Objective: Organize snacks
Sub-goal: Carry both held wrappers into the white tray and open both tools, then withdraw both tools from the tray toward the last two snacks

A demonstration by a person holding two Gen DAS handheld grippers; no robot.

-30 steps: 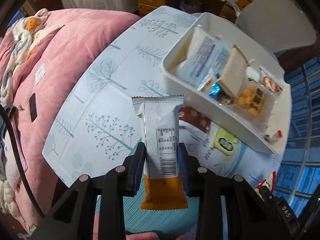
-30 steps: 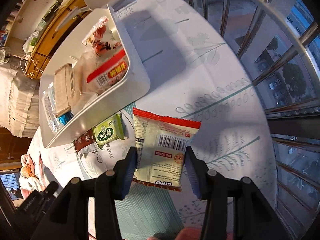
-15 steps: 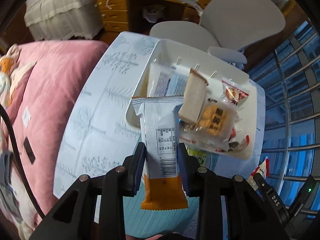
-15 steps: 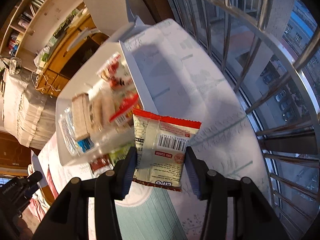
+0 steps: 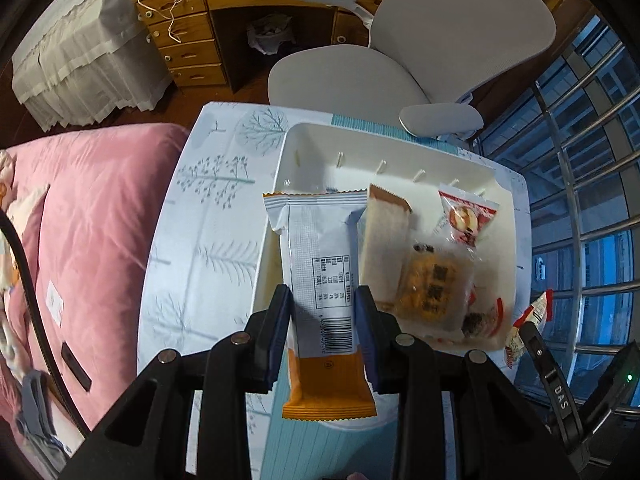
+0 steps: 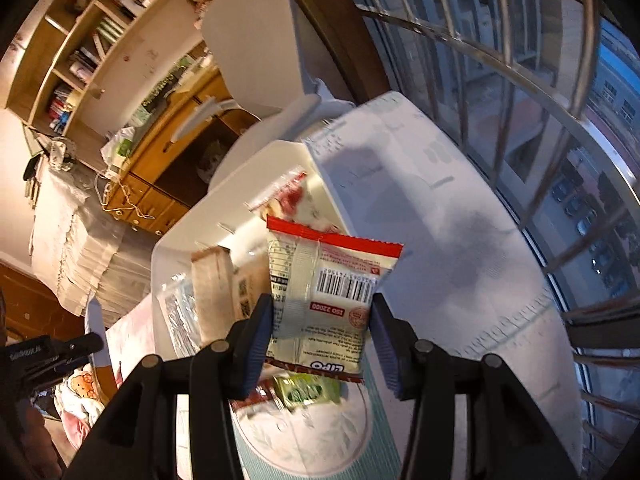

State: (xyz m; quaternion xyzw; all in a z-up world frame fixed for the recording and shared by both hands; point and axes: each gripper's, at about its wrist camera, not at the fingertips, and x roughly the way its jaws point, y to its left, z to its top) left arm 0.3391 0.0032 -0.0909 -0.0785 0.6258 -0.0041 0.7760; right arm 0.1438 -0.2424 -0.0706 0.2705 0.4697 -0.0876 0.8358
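We hold a gripper in each hand, and each one has a snack in it

Our left gripper (image 5: 323, 332) squeezes a long white and orange snack bar (image 5: 320, 300) between its two blue pads. The bar hangs in the air above the near left part of the white bin (image 5: 280, 168). Its white end points away from us, over the bin, and its orange end sticks out toward us

Our right gripper (image 6: 320, 334) is clamped on a cream snack packet (image 6: 324, 300) with red edges and a barcode. This packet hangs in the air over the near right corner of the white bin (image 6: 176, 240)

The white bin sits on the desk (image 5: 208, 240), which has a pale cloth with tree pictures on it. Inside the bin we see a tall tan packet (image 5: 384, 248) standing on end in the middle, a clear bag of orange cookies (image 5: 436, 284) just to the right of it, and a red and white packet (image 5: 466, 216) near the far right wall

On the desk, just in front of the bin, lie a small green packet (image 6: 306, 390) and a dark red packet (image 6: 250, 400) side by side

A pink blanket (image 5: 80, 220) lies left of the bin, past the desk edge, and a grey chair (image 5: 420, 52) stands behind the bin
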